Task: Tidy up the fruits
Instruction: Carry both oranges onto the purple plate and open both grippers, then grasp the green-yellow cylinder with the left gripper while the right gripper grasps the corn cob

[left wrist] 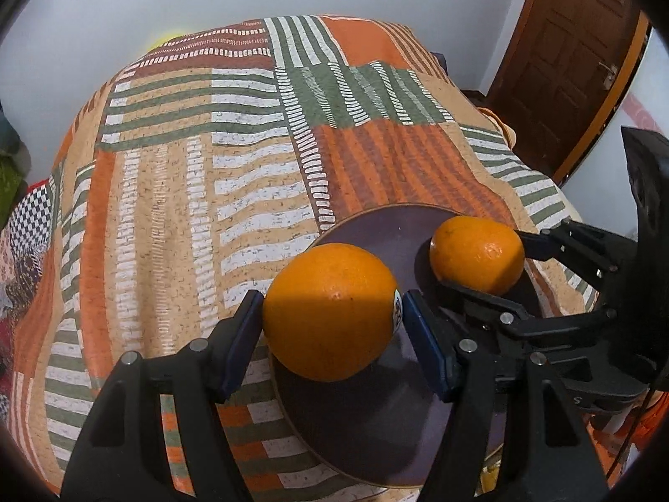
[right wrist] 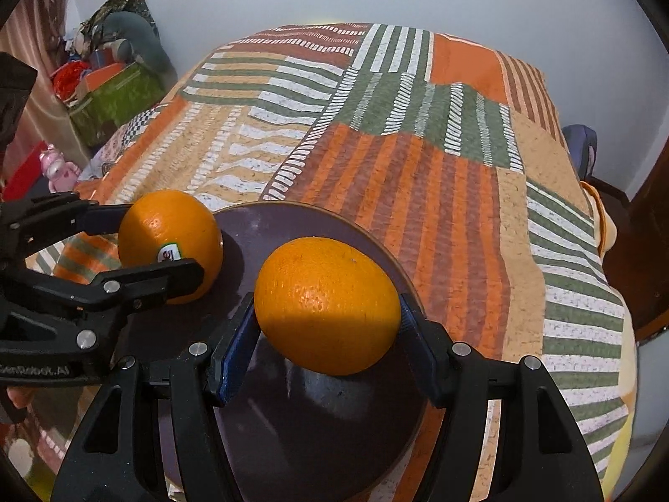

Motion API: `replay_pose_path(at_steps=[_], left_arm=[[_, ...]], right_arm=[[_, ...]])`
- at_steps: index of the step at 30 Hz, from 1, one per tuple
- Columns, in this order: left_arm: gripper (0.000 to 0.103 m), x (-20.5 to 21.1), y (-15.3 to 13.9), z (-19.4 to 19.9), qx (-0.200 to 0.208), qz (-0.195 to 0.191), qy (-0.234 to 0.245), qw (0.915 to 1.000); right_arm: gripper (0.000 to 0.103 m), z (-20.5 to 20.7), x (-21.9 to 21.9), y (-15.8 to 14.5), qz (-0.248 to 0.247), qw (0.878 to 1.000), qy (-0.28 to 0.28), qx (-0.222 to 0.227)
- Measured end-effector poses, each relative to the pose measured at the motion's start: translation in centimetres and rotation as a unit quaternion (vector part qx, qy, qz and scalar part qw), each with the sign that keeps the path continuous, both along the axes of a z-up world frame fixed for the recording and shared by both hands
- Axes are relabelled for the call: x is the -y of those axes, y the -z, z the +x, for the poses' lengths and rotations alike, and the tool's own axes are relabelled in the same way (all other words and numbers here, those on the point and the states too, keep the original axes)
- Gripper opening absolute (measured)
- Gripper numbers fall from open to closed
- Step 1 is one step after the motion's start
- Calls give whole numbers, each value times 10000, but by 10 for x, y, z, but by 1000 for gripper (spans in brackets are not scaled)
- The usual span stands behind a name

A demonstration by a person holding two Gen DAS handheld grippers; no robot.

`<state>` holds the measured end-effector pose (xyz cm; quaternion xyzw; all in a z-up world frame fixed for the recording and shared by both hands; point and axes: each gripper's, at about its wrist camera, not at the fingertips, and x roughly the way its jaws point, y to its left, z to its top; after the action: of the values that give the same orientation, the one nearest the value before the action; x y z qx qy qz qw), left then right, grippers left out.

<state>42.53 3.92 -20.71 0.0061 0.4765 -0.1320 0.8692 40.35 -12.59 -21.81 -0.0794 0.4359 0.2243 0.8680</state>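
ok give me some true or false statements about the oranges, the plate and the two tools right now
1. The left tool is shut on an orange with a sticker. True.
2. The right tool is open with nothing between its fingers. False: it grips the plain orange.
3. Both oranges are at a dark round plate. True.
4. The plate sits on a bare wooden table. False: it rests on a striped patchwork bedspread.
5. A banana lies on the plate between the oranges. False: no banana shows; only the two oranges are there.
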Motion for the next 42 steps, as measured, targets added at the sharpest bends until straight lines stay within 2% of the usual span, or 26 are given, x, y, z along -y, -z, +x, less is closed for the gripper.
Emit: replay_pose_path(at_steps=[5,9,13,24,28,33,38,42], left_arm=[[68,-2,-4,-1,44,-156,-53,9999],[71,1,-23,-11,360,15,-2,9994],[71,-1,-39,-23,487,29,-29,9988],[71,-10,-91,-96,994,118,-232,9947],[77,-7,-101,-129,1113,118,-258,9934],[77,3,-98,-163,1032,160,-193,9943],[77,11,-72,-192,752,128,-161,9970],[77,13,-48,-205,585,189,-315,9976]], right_arm=[[62,0,-3,2,-42,10000,-8,-60],[64,-3,-5,5,-31,9997,-60,-217],[68,-11,-4,1,-131,9998,-45,-159],[71,-51,17,-36,69,9999,79,97],[71,-72,28,-55,173,9995,92,265],[72,-102,37,-67,212,9987,67,453],[72,-125,41,-65,161,9983,-11,556],[73,-141,43,-57,105,9983,-110,561]])
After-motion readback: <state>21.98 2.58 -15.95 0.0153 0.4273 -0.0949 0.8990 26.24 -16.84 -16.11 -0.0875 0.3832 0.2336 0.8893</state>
